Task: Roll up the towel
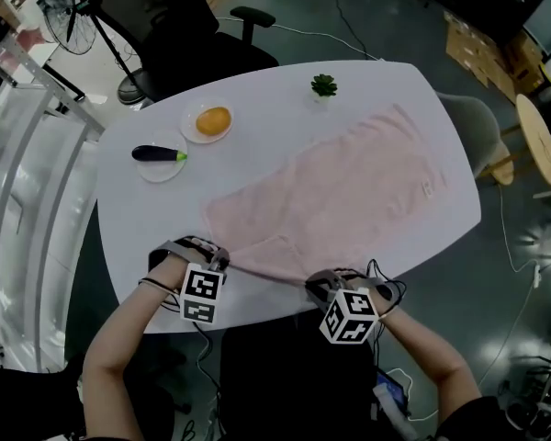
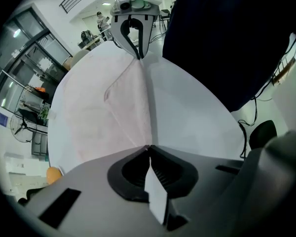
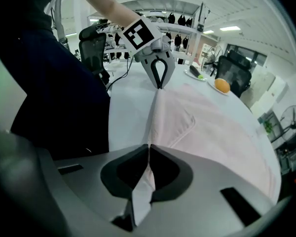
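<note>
While tight on towel, left gripper, right gripper at white office table

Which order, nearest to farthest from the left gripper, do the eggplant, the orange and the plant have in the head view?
From the left gripper, shut on the towel:
1. Eggplant, ahead and to the left.
2. Orange, farther back, almost straight ahead.
3. Plant, near the far edge, to the right.

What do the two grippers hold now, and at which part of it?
The pink towel, by its near edge: the left gripper pinches it further left, the right gripper further right.
</note>
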Tool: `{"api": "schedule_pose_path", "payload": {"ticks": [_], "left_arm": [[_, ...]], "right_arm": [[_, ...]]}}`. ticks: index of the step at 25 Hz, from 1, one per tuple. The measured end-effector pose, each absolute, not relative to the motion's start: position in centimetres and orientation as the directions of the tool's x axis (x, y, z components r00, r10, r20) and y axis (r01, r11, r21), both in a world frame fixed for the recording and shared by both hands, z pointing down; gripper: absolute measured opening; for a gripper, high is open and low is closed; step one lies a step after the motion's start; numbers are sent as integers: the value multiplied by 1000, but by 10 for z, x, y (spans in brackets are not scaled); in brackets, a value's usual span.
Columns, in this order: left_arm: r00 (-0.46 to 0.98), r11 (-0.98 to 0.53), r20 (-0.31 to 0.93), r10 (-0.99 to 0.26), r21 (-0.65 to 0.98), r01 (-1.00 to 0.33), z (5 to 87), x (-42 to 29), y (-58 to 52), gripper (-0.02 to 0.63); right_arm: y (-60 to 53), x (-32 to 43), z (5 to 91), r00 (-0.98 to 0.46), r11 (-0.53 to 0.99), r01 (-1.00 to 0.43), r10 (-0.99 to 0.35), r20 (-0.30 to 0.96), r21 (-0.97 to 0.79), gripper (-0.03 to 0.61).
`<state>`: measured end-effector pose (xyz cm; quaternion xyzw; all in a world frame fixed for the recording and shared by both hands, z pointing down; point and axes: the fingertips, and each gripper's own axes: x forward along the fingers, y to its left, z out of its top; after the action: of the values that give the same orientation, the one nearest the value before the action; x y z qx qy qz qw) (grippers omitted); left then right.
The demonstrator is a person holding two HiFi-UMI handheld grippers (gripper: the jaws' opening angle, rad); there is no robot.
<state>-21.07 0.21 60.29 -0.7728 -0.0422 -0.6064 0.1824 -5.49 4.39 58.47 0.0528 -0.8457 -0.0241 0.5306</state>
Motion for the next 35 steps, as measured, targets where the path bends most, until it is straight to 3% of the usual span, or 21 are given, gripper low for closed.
{"api": "schedule_pose_path", "payload": {"ticks": [6,11,20,27,35], "left_arm": [[263,-947,960,-99,-172,270,598,-207,-6,21],[296,-982,955,-19,-74,173,582,-206,-18,21],[317,-997,947,-51,-69,45,582,-193,-76,23],[268,-993,958,-100,-111,28,595,-188,-101,23],[248,-982,955,-163,-181,53,604,-186,-108,39]], "right_arm": [[35,-54,590,-455,993,-121,-69,888,15,25],[19,-50,569,-573,948,-257,9,819,-190,31],[-39,-29,571,-648,821,-434,2,762,-370,32],[-68,-17,596,-571,815,-500,-58,819,-292,48],[-69,-19,605,-490,888,-439,-105,865,-141,69]]}}
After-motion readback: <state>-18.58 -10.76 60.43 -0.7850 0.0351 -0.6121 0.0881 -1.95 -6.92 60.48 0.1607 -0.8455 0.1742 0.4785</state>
